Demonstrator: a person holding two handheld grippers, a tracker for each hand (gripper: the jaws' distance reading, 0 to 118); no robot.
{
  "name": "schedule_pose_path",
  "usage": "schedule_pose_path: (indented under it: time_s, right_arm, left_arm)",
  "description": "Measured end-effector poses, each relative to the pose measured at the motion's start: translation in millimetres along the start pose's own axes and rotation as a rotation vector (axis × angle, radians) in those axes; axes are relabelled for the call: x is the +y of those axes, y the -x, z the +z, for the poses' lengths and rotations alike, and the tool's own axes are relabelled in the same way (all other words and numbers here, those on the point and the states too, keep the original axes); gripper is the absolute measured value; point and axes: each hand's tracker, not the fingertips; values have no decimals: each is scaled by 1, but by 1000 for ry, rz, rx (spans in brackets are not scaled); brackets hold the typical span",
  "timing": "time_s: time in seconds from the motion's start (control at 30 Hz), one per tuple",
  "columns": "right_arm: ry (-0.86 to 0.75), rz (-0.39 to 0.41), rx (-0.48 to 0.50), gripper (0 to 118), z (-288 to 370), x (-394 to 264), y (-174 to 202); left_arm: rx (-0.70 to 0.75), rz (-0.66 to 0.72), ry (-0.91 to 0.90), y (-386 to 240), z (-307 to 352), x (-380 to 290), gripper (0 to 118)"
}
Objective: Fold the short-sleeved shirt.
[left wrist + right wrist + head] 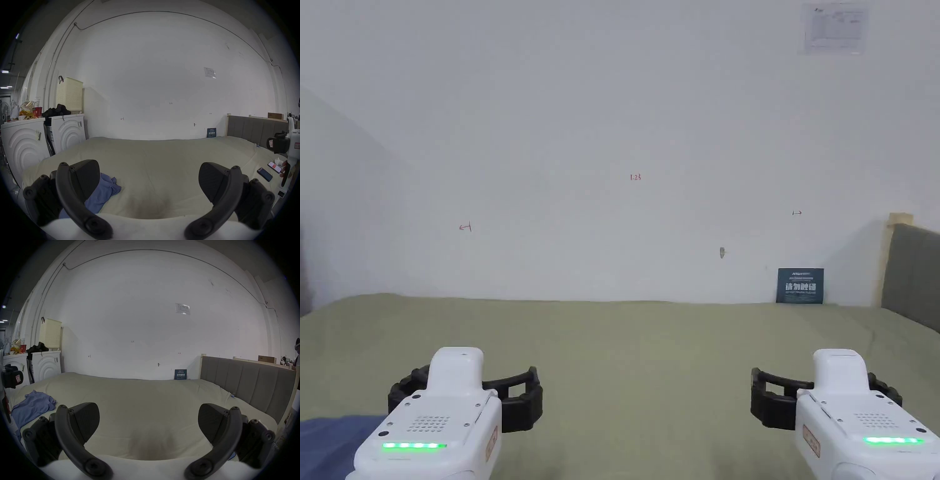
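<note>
**Spotter:** How do your jaws stand?

**Me:** Both spread wide, nothing between them. On the left gripper I see bare sheet between the pads; the same on the right gripper. From the head view they hang level over the bed, well apart from each other.

**Spotter:** And the shirt?

**Me:** The blue shirt lies in a crumpled heap just beside my left gripper's left jaw, partly hidden behind it. From the right gripper it sits far off past the left jaw, near the bed's edge. Neither gripper touches it.

**Spotter:** How will it handle?

**Me:** I judge it light, thin and limp, so it will drape and slip out of shape rather than hold a fold. It needs spreading flat first. I would pinch it at a shoulder seam or the hem, where the cloth is doubled. I can't quite make out collar from hem in that bunch, so the first lift may need a shake-out.

**Spotter:** Anything else near?

**Me:** Two phones lie beyond the left gripper's right jaw, clear of the work.
</note>
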Motion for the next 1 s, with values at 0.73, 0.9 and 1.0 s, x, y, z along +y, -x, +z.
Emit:
schedule_pose_path:
  time_s: [0.73, 0.9, 1.0]
  right_arm:
    - [24, -15, 2, 118, -1, -2, 0]
    - [27, -28, 6, 118, -2, -1, 0]
    - [25, -15, 5, 118, -2, 0, 1]
  left_arm:
    - [1, 10, 8, 0, 2, 0, 118]
    - [-1, 20, 7, -1, 0, 0, 118]
    - [-3, 16, 15, -3, -1, 0, 118]
